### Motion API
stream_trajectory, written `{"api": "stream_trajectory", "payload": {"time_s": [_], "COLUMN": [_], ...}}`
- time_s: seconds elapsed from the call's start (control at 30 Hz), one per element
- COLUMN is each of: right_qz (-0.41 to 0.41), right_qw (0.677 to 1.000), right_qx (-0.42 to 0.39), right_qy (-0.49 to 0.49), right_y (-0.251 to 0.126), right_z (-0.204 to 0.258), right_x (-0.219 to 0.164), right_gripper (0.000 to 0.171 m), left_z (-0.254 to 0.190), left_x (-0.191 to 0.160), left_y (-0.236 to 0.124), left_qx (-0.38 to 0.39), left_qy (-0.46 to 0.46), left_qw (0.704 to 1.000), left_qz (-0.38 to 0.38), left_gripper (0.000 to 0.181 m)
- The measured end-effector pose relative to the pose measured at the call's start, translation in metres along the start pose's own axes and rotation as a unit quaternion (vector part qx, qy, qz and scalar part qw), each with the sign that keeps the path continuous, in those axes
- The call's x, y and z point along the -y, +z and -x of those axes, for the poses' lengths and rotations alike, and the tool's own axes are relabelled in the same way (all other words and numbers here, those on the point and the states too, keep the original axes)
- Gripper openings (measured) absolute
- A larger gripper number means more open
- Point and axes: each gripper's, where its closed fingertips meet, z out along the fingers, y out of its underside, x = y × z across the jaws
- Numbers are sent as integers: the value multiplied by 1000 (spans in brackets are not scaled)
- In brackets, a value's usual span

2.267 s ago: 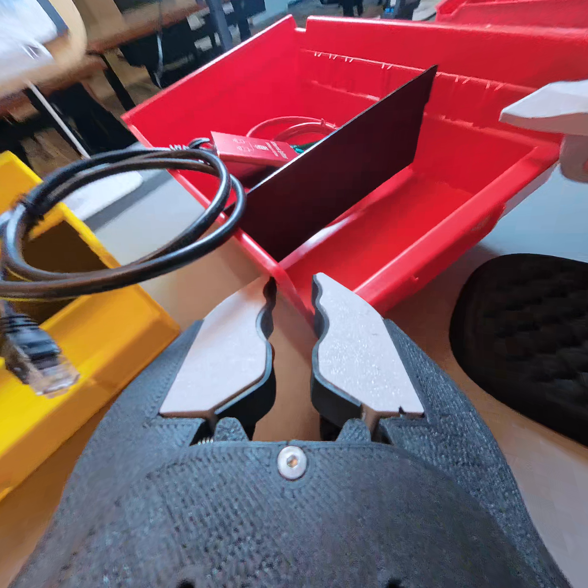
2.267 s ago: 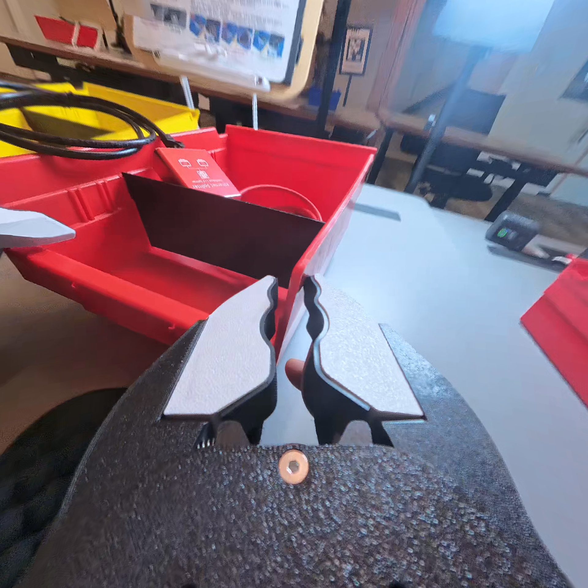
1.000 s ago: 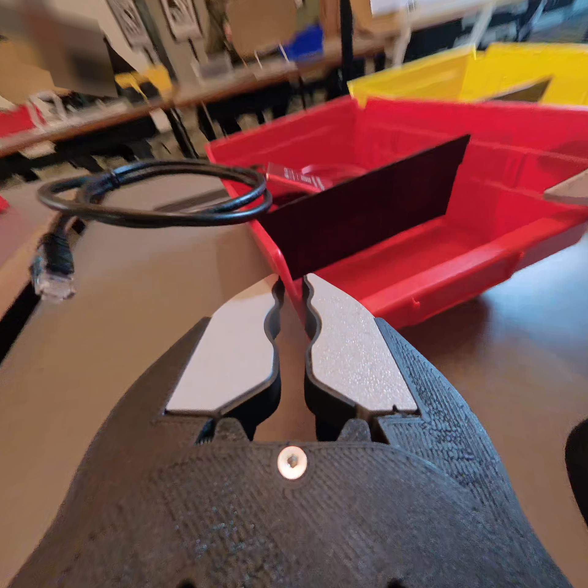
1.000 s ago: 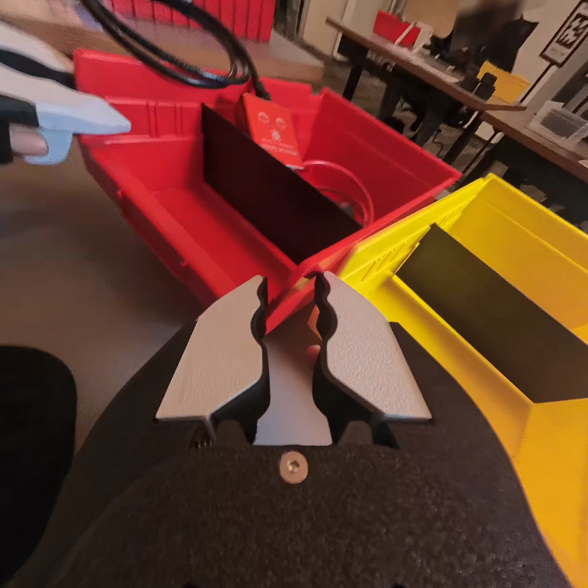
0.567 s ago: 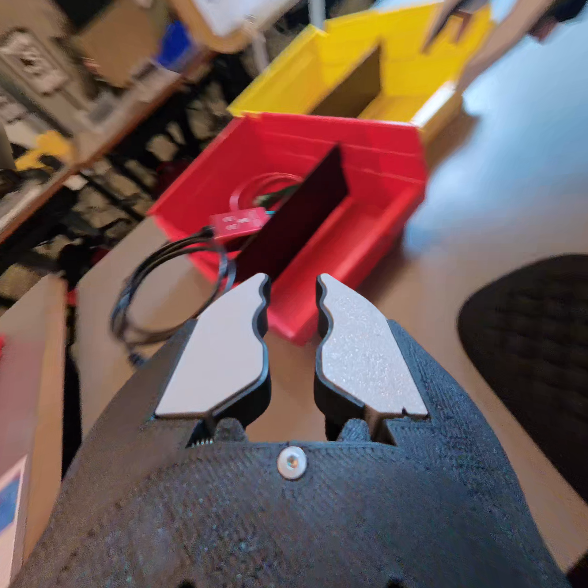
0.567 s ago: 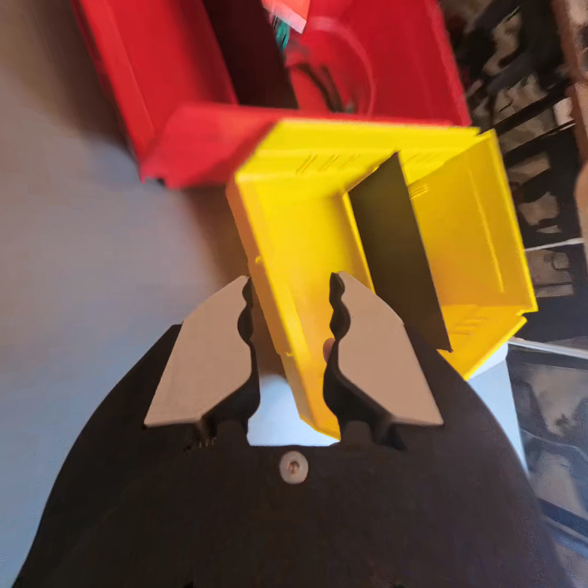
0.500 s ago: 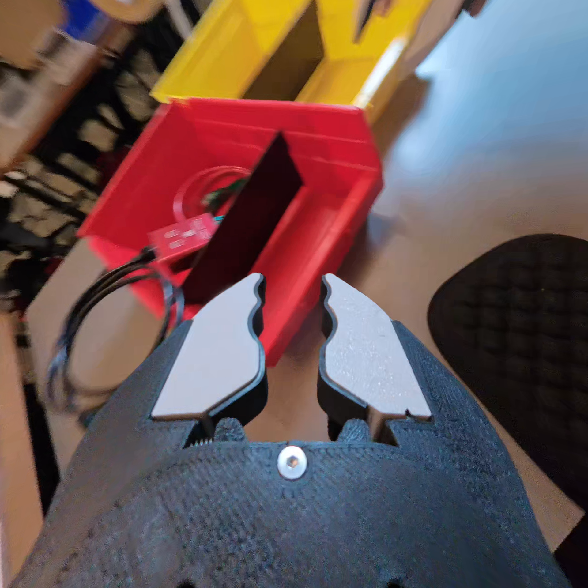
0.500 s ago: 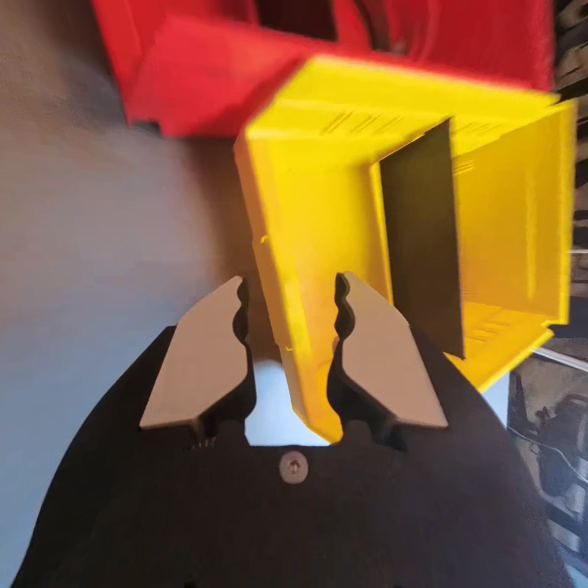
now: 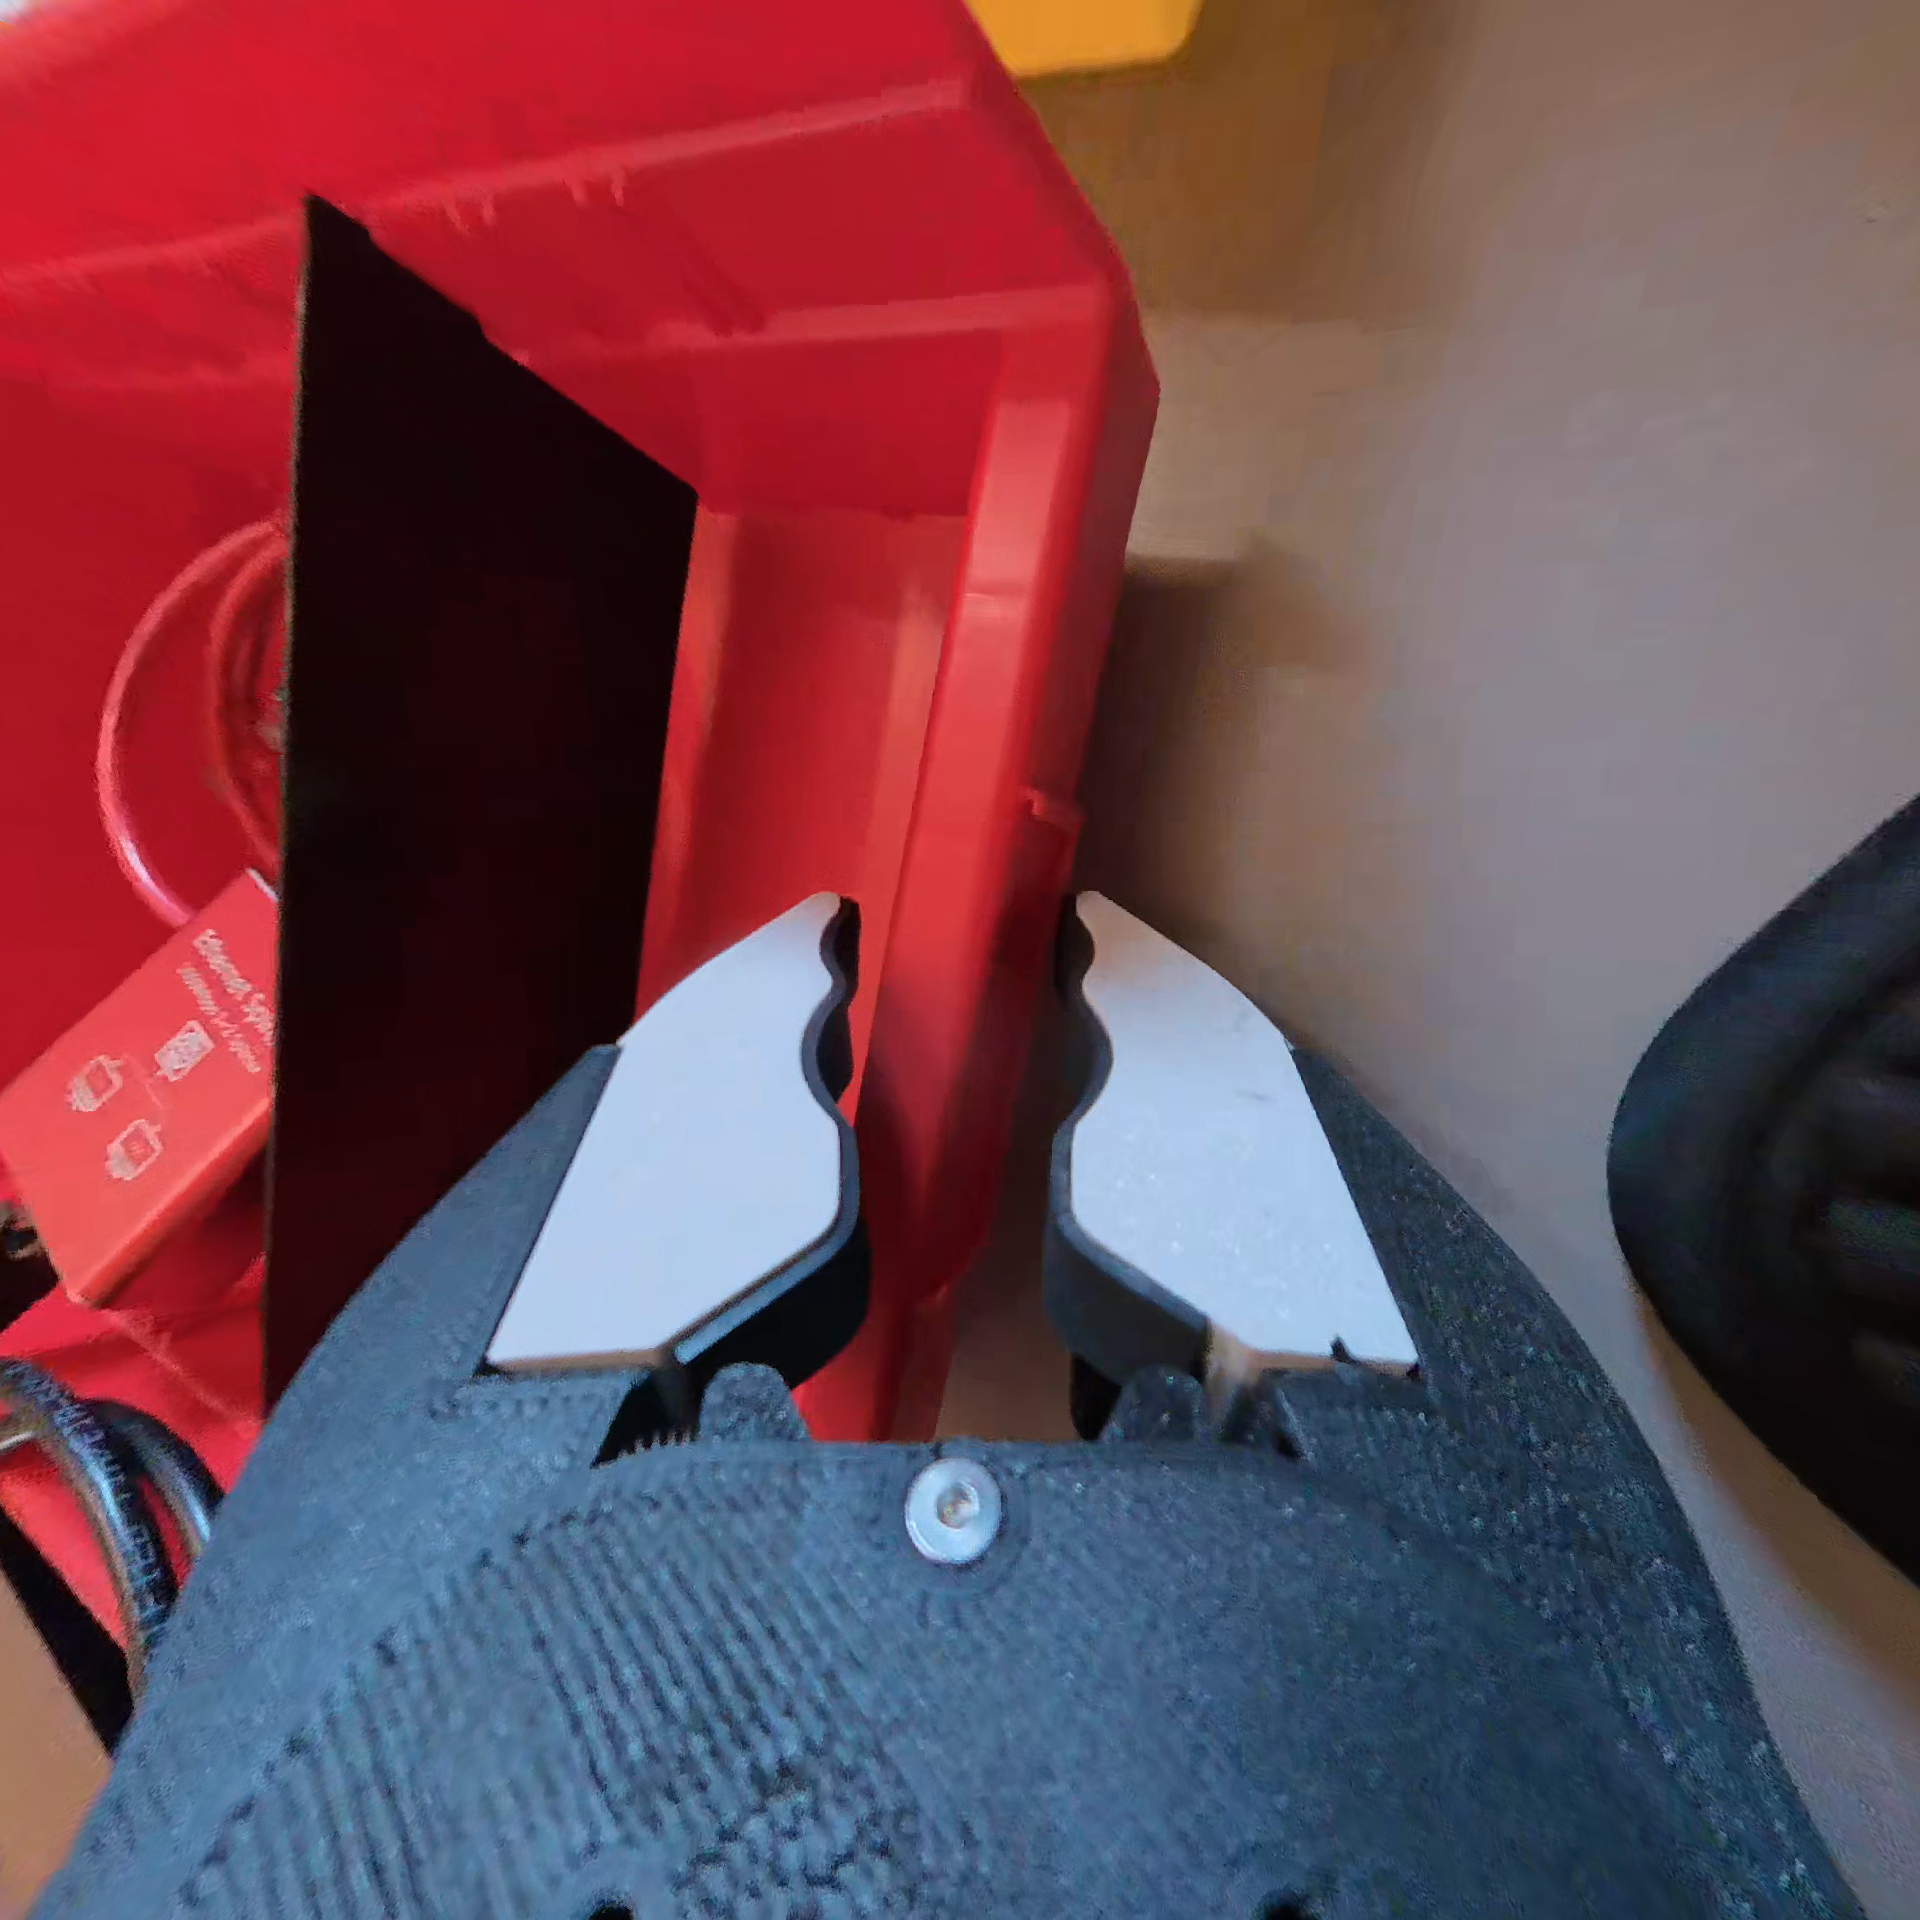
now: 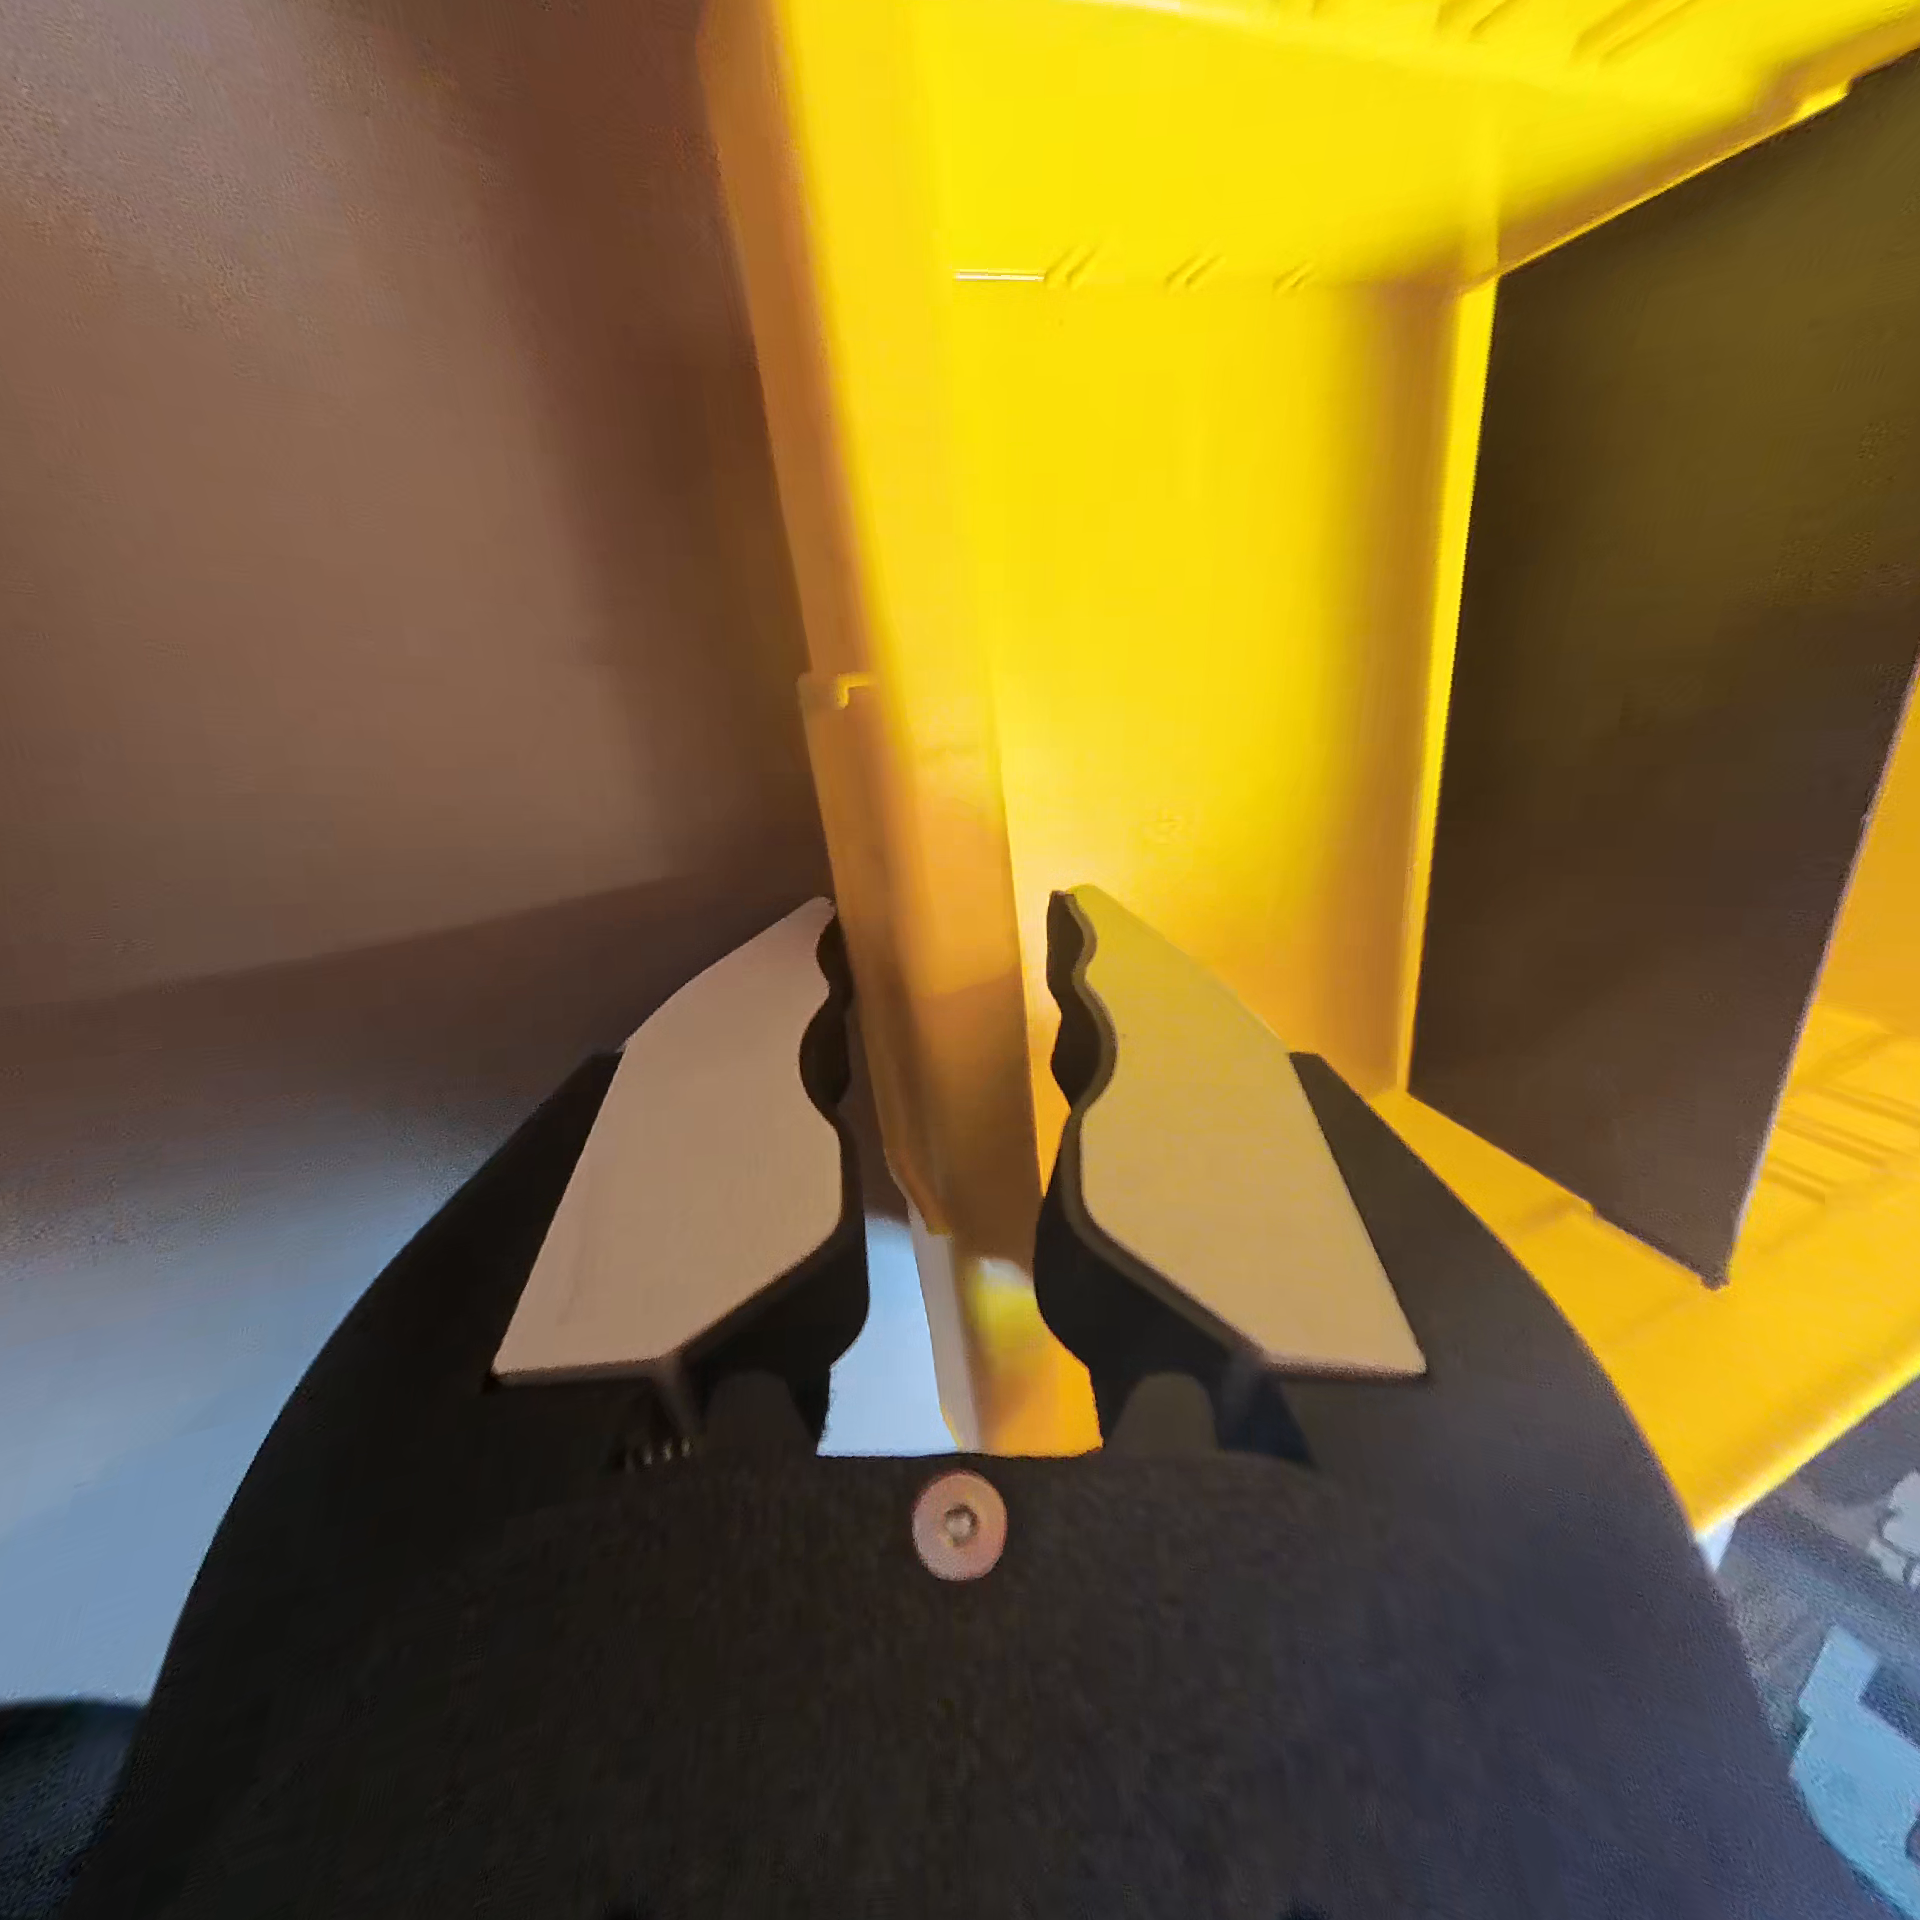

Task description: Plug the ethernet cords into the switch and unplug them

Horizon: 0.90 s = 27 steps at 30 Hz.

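A small red switch box (image 9: 135, 1122) lies in the left compartment of a red bin (image 9: 727, 312), beside a coiled red cord (image 9: 156, 727). A black ethernet cord (image 9: 104, 1507) shows at the lower left, outside the bin. My left gripper (image 9: 961, 935) is open, its jaws astride the red bin's near wall, one finger inside and one outside. My right gripper (image 10: 945, 935) is open around the side wall of a yellow bin (image 10: 1195, 520). Its left pad is against the wall and its right pad is a sliver off.
A black divider (image 9: 468, 675) splits the red bin, and another divider (image 10: 1662, 727) splits the yellow bin. Both bins stand on a brown table (image 9: 1507, 520). A black rounded object (image 9: 1787, 1143) sits at the right edge. A corner of the yellow bin (image 9: 1091, 31) shows beyond the red bin. Across from one pair of fingers to the other is roughly 25 cm.
Both grippers have dropped down and forward onto the bin walls. The left now straddles the red bin's wall. The right has narrowed around the yellow bin's wall.
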Motion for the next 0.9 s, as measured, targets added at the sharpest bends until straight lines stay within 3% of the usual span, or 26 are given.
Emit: {"api": "stream_trajectory", "payload": {"time_s": [0.1, 0.23, 0.33, 0.6, 0.7, 0.8, 0.9], "right_qz": [1, 21, 40, 94, 108, 53, -88], "right_qw": [999, 995, 990, 976, 962, 945, 913], "right_qx": [-17, -51, -69, -134, -176, -213, -234], "right_qy": [33, 83, 116, 147, 178, 244, 323], "right_y": [-17, -37, -44, -38, -35, -43, -71], "right_z": [15, 22, 18, -38, -68, -84, -84], "right_x": [-32, -82, -120, -190, -209, -201, -164], "right_gripper": [34, 32, 32, 32, 42, 46, 45], "left_z": [2, 3, 11, 45, 67, 86, 90], "left_x": [3, 4, 2, 2, 0, -5, 3], "left_y": [1, 5, 7, 25, 35, 39, 26], "left_qx": [29, 9, 20, 32, 49, 75, 74], "left_qy": [-2, -58, -51, -43, -49, -72, -108], "left_qw": [999, 997, 997, 998, 998, 995, 991], "left_qz": [-21, -43, -46, -20, -5, 5, -30], "left_gripper": [38, 40, 42, 37, 36, 41, 40]}}
